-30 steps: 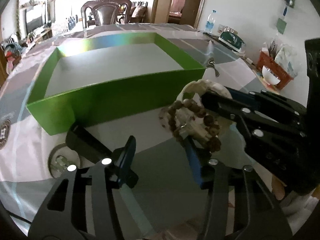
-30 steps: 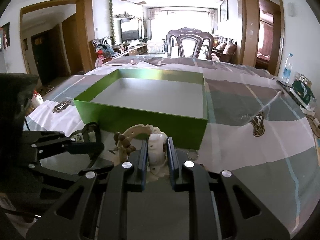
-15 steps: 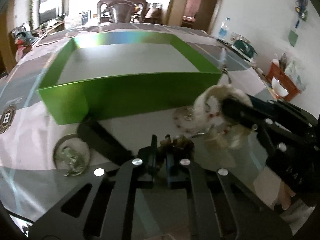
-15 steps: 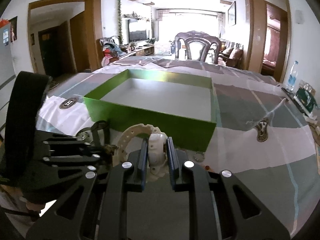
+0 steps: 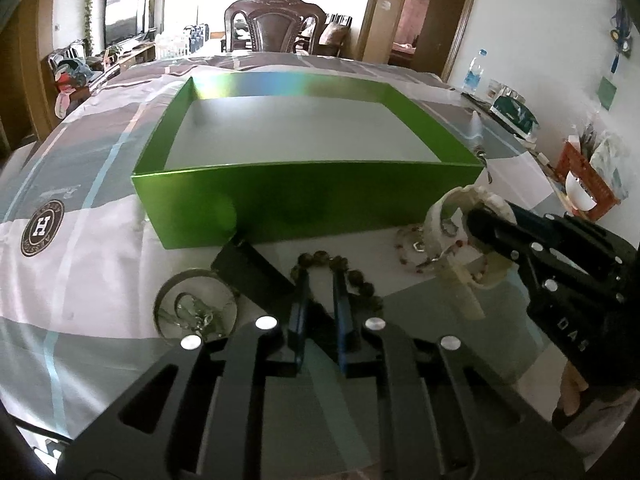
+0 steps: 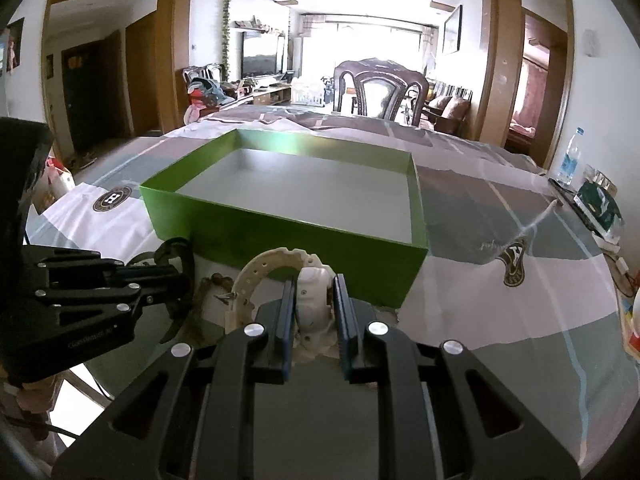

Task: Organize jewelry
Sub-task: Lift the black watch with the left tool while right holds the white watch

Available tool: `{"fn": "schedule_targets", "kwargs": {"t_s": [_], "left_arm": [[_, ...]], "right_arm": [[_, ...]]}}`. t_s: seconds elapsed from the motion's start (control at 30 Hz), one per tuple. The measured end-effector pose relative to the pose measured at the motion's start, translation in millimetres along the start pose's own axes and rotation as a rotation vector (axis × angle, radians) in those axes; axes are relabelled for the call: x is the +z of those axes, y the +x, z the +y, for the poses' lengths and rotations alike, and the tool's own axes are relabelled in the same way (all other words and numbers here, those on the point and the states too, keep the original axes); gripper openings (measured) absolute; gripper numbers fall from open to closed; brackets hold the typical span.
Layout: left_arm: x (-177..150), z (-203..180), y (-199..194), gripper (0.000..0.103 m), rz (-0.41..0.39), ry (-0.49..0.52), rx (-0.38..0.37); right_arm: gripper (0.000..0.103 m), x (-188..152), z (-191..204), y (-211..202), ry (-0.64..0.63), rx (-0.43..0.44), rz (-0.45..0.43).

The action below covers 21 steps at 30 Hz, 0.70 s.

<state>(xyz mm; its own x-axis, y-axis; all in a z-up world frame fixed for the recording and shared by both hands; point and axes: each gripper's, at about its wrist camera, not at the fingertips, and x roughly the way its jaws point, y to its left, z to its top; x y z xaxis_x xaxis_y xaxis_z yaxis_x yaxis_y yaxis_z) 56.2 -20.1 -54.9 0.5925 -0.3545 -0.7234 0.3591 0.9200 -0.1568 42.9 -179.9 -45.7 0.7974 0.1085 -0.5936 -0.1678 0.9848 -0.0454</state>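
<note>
The open green cardboard box (image 5: 304,204) holds nothing; the left gripper (image 5: 320,280), just reopening slightly, pinches the brown wooden bead bracelet (image 5: 340,276); the right gripper (image 6: 314,300) clamps the cream plastic watch (image 6: 312,292).

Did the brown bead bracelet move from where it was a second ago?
Yes. The brown bead bracelet was hanging by the white watch; now it sits left of it, below the green box, in the left gripper, whose jaws just closed.

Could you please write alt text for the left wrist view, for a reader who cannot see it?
The left gripper is shut on a brown bead bracelet on a patterned tablecloth, in front of an empty green box. To the right, the right gripper holds a white watch; a black watch lies at left.
</note>
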Motion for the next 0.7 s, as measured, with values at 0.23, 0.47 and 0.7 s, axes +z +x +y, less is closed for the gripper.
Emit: {"fn": "schedule_targets", "kwargs": {"t_s": [0.23, 0.47, 0.7], "left_arm": [[1, -7, 2, 0.031, 0.001, 0.023, -0.008], [12, 14, -3, 0.031, -0.019, -0.028, 0.084], [7, 29, 7, 0.033, 0.043, -0.037, 0.140]], "right_arm": [[0.018, 0, -3, 2, 0.011, -0.007, -0.001], [0.018, 0, -7, 16, 0.029, -0.022, 0.030], [0.018, -5, -6, 26, 0.030, -0.011, 0.058]]}}
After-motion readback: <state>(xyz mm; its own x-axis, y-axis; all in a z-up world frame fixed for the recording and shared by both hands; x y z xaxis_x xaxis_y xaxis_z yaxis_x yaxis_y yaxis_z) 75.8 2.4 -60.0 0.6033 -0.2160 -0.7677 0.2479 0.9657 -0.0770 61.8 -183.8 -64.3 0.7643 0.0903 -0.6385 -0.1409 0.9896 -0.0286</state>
